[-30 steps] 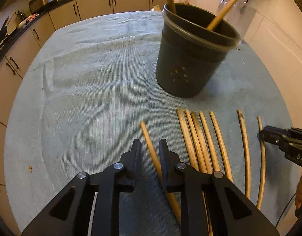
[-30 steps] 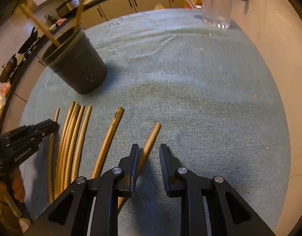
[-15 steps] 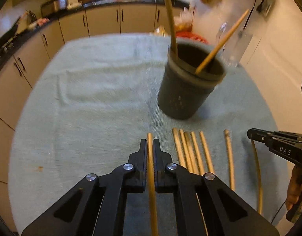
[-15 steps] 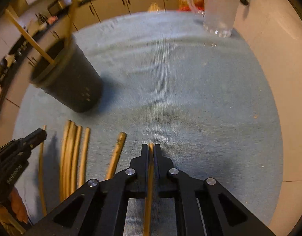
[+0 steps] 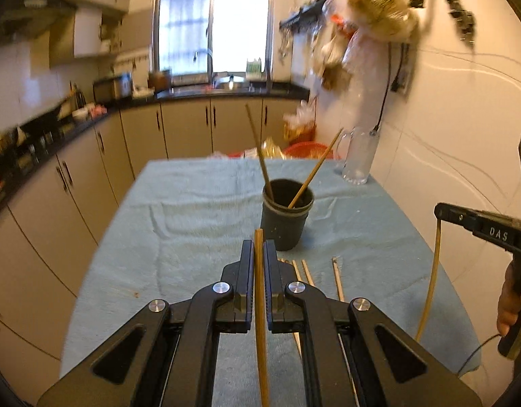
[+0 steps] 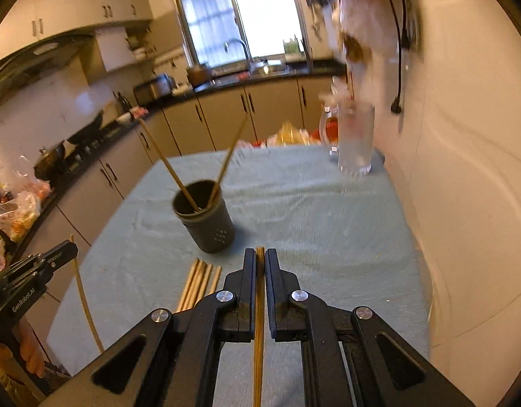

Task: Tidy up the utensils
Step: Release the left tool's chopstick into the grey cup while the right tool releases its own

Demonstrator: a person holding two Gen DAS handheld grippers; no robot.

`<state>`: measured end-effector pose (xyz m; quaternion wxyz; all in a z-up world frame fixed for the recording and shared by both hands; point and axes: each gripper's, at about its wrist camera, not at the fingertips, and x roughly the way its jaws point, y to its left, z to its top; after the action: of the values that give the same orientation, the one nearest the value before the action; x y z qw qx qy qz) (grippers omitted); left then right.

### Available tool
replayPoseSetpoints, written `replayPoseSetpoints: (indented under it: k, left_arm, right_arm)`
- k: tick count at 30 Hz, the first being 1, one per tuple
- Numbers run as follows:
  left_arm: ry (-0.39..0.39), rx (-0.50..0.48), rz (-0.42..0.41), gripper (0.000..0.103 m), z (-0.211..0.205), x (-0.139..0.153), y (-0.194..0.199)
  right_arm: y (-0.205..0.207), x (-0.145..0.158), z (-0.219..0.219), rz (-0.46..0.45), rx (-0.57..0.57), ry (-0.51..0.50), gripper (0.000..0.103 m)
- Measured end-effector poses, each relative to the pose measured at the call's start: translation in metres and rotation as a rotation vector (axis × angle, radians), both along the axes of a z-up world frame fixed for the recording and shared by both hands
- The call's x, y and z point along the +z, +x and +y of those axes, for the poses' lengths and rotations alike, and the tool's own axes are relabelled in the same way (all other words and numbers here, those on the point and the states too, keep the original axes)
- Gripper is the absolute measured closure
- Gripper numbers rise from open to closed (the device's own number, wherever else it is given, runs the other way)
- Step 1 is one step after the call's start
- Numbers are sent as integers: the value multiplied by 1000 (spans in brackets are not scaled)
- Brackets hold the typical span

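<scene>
Once apart, tongs point(image 5: 258, 254) on chopstick point(image 5: 260, 305).

Glass pitcher point(image 6: 357, 139) on blue-green towel point(image 6: 311, 217) — kitchen window point(image 5: 214, 20) beyond

Two bamboo chopsticks point(image 5: 303, 178) lean in dark holder point(image 5: 284, 224); more chopsticks point(image 6: 199, 283) flat beside it.

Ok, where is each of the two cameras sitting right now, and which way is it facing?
Left wrist: behind the left gripper, shut on a chopstick, facing the dark holder; the right gripper and hand show at right.
Right wrist: behind the right gripper, shut on another chopstick, facing the same way; the left gripper shows at left.
Both share the holder, glass jug, cloth.
</scene>
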<state>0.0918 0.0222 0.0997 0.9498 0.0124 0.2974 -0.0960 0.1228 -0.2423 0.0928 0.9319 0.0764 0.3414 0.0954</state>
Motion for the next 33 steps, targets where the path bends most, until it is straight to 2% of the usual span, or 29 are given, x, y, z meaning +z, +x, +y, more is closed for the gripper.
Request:
replayPoseSetpoints:
  k: [7,14,24,33]
  left_arm:
    - [-29,-10,-68,98,2,18,-37]
    - [-20,-12,-118,98,-3,35,-48]
    - [-58,-9,-125,98,0,64,-12]
    - [-37,-14,-170,98,-17,112,39]
  right_arm:
    - [-39,26,1,-75,21,-4,98]
    - [-49,38,0,-121,34,0,98]
    - [-36,64,-4,-171,25,27,97]
    - [10,101,4,-236,30,115,97]
